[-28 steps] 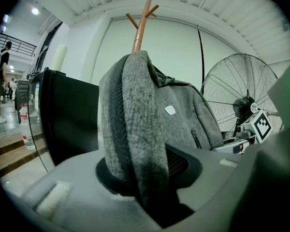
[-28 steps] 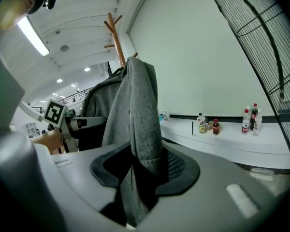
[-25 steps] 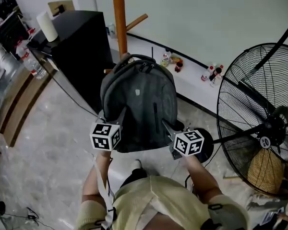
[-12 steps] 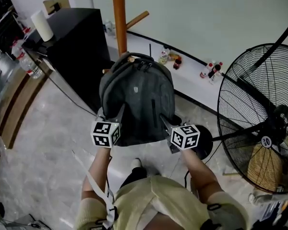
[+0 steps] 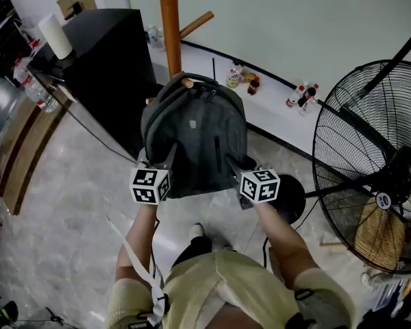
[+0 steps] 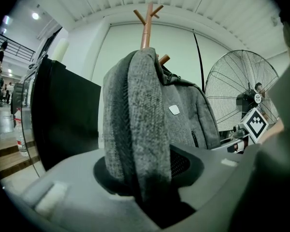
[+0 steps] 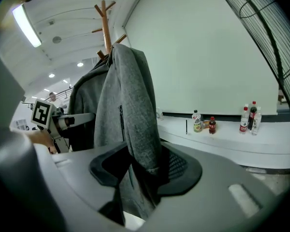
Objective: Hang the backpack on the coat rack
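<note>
backpack [image 5: 195, 139]: upright, long axis vertical, against the coat rack [image 5: 169, 26]; top loop at the peg [image 5: 187, 83], far side.
left hand-held gripper [image 5: 171, 160]: lower left edge; jaws just easing apart, fabric fold between, pads touching.
right hand-held gripper [image 5: 231, 163]: lower right edge, likewise.
bearing: bag straight ahead of both, neither nearer; judged exit is toward the near side.

The coat rack [image 5: 169, 19] is cropped at head view's top; the backpack [image 5: 192, 136] hides its lower pole.
</note>
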`<action>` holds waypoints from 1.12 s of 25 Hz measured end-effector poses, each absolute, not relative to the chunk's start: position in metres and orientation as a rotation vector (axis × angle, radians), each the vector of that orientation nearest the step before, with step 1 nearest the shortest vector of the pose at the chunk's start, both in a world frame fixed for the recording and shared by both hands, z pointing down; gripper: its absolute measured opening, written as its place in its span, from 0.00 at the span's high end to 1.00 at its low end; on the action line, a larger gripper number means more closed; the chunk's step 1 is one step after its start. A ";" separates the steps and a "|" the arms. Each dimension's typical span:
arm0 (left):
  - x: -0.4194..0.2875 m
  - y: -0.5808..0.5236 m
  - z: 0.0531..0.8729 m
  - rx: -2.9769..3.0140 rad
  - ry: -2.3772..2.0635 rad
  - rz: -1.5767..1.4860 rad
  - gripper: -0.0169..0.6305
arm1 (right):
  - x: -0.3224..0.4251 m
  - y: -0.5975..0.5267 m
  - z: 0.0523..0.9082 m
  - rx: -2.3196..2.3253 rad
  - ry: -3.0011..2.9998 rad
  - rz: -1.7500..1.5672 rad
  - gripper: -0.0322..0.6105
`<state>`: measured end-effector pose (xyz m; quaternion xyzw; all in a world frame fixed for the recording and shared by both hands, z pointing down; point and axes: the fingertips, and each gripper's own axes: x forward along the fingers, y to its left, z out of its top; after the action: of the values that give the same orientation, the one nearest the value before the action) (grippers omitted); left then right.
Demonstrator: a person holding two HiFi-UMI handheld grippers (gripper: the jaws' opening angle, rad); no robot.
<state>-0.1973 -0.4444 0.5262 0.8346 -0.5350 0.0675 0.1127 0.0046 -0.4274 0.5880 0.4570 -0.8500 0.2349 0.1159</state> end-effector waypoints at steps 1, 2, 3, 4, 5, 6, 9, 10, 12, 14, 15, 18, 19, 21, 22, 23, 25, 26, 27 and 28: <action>-0.198 -0.446 0.527 2.452 -1.570 0.197 0.71 | 0.004 -0.429 0.590 1.344 -2.486 0.690 0.68; -0.199 -0.448 0.529 2.456 -1.570 0.195 0.71 | 0.003 -0.431 0.592 1.351 -2.481 0.691 0.67; -0.200 -0.449 0.530 2.461 -1.569 0.193 0.70 | 0.003 -0.433 0.594 1.358 -2.477 0.692 0.67; -0.201 -0.451 0.531 2.465 -1.569 0.191 0.70 | 0.003 -0.436 0.596 1.365 -2.472 0.692 0.66; -0.202 -0.453 0.532 2.469 -1.572 0.190 0.69 | 0.003 -0.438 0.598 1.371 -2.467 0.691 0.66; -0.204 -0.454 0.533 2.470 -1.578 0.190 0.68 | 0.003 -0.440 0.599 1.374 -2.463 0.690 0.65; -0.209 -0.459 0.536 2.462 -1.598 0.194 0.63 | 0.002 -0.445 0.604 1.382 -2.448 0.687 0.64; -0.210 -0.461 0.537 2.460 -1.600 0.197 0.62 | 0.002 -0.446 0.605 1.387 -2.443 0.685 0.63; -0.212 -0.464 0.539 2.455 -1.595 0.202 0.60 | 0.002 -0.448 0.607 1.399 -2.434 0.682 0.63; -0.212 -0.468 0.541 2.447 -1.592 0.206 0.59 | 0.003 -0.449 0.608 1.413 -2.424 0.674 0.63; -0.213 -0.470 0.541 2.441 -1.593 0.209 0.58 | 0.003 -0.450 0.608 1.419 -2.418 0.668 0.63; -0.216 -0.474 0.545 2.429 -1.587 0.219 0.56 | 0.002 -0.451 0.610 1.446 -2.391 0.643 0.62; -0.216 -0.476 0.546 2.429 -1.584 0.220 0.56 | 0.002 -0.452 0.610 1.457 -2.382 0.637 0.62; -0.217 -0.480 0.546 2.429 -1.589 0.224 0.54 | 0.003 -0.454 0.611 1.480 -2.367 0.627 0.61; -0.218 -0.481 0.546 2.428 -1.599 0.231 0.53 | 0.003 -0.455 0.611 1.488 -2.362 0.622 0.61; -0.219 -0.482 0.547 2.424 -1.613 0.242 0.52 | 0.003 -0.455 0.611 1.492 -2.358 0.618 0.60; -0.223 -0.483 0.549 2.410 -1.649 0.282 0.49 | 0.004 -0.455 0.611 1.493 -2.353 0.620 0.59; -0.226 -0.483 0.551 2.399 -1.667 0.307 0.47 | 0.003 -0.455 0.611 1.490 -2.352 0.625 0.59; -0.228 -0.482 0.553 2.388 -1.680 0.328 0.45 | 0.003 -0.454 0.612 1.487 -2.349 0.629 0.59; -0.230 -0.482 0.554 2.379 -1.689 0.340 0.45 | 0.003 -0.454 0.611 1.484 -2.347 0.628 0.59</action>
<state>-0.2301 -0.4818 0.5539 0.8057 -0.5720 0.1152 0.1022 0.0029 -0.4541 0.6114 0.5156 -0.8154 0.2184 0.1470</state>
